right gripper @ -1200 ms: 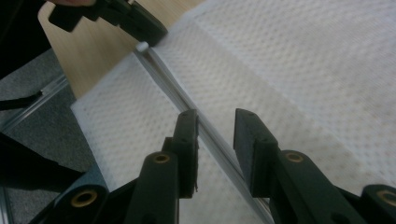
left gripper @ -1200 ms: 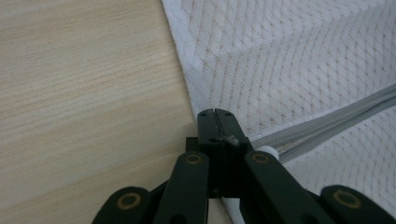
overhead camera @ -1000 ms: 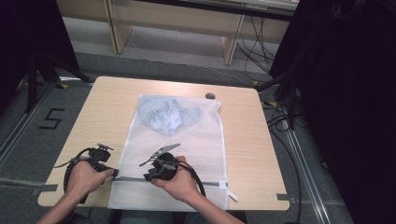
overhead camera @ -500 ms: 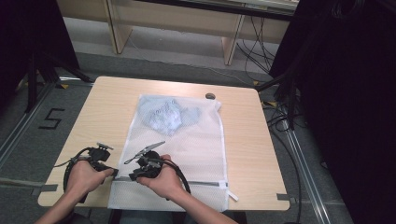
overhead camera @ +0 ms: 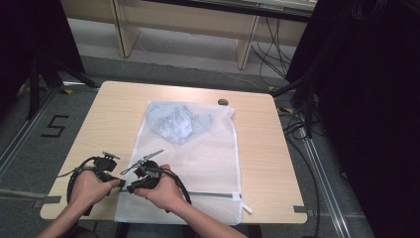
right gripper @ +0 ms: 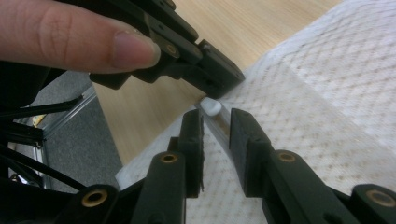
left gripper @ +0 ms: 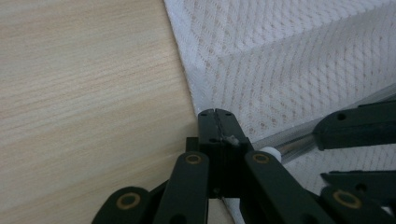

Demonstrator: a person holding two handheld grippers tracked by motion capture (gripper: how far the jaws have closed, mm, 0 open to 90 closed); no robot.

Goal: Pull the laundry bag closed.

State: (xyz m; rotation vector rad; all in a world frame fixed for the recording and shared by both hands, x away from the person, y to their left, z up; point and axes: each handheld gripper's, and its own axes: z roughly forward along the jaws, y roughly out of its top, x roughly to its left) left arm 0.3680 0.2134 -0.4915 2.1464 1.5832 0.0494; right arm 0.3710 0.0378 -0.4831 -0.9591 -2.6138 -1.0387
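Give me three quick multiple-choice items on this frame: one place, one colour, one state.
1. Where does the blue cloth lie?
A. inside the mesh bag, far end
B. on bare table
C. on the floor

2. Colour of the mesh bag?
A. black
B. white
C. red

3. How is the left gripper?
A. wide open
B. shut on the mesh bag's edge
C. lifted off the table

Key: 1 A, it shows through the mesh; 2 B, white netting; 3 B, its jaws meet on the bag's corner.

I see the mesh laundry bag (overhead camera: 198, 163) flat mid-worktop (overhead camera: 119, 114), a folded garment (overhead camera: 173, 121) inside its far end. Both grippers sit at its near-left corner, left gripper (overhead camera: 111, 181) just left of right gripper (overhead camera: 130, 187).
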